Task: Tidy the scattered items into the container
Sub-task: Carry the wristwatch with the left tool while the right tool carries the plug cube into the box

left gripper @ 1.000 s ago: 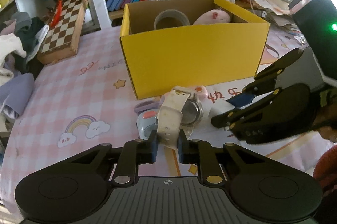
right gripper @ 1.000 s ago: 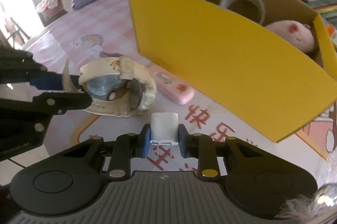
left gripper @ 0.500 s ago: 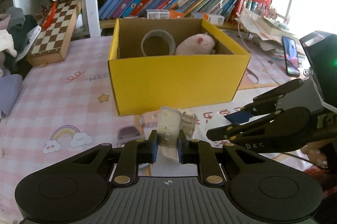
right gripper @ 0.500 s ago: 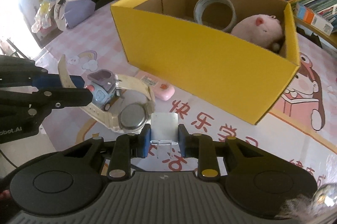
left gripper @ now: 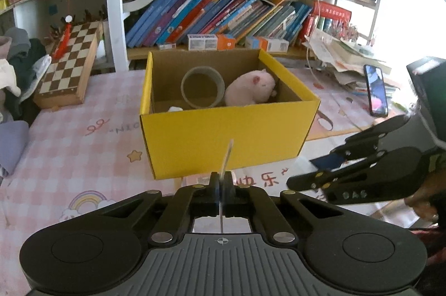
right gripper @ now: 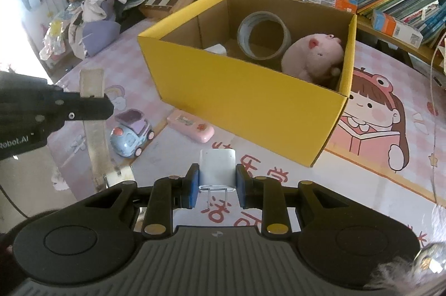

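The left gripper [left gripper: 222, 186] is squeezed tight on the thin strap of a watch [right gripper: 94, 129]. In the left wrist view the strap shows only as a thin edge between the fingers. In the right wrist view the strap hangs down from the black fingers, up in the air above the table [right gripper: 390, 184].

The right gripper [right gripper: 217, 186] is closed on a small white charger plug [right gripper: 217, 166]. Its blue pads [right gripper: 193, 186] press on both sides of the plug, and two metal prongs stick out under it, toward the camera.

The yellow box [right gripper: 245, 104] stands open on the table, in front of both grippers. Inside it are a roll of tape [right gripper: 263, 35], standing on its edge, and a pink plush pig [right gripper: 315, 56] just beside the roll. A small white thing [right gripper: 216, 48] lies in the box too, but it is hard to tell what it is.

On the table near the box lie a little blue and purple toy car [right gripper: 131, 133] and a flat pink case [right gripper: 191, 126]. The case is close to the front wall of the box. The car is just beside the case.

A chessboard [left gripper: 68, 65] sits at the far side of the table.
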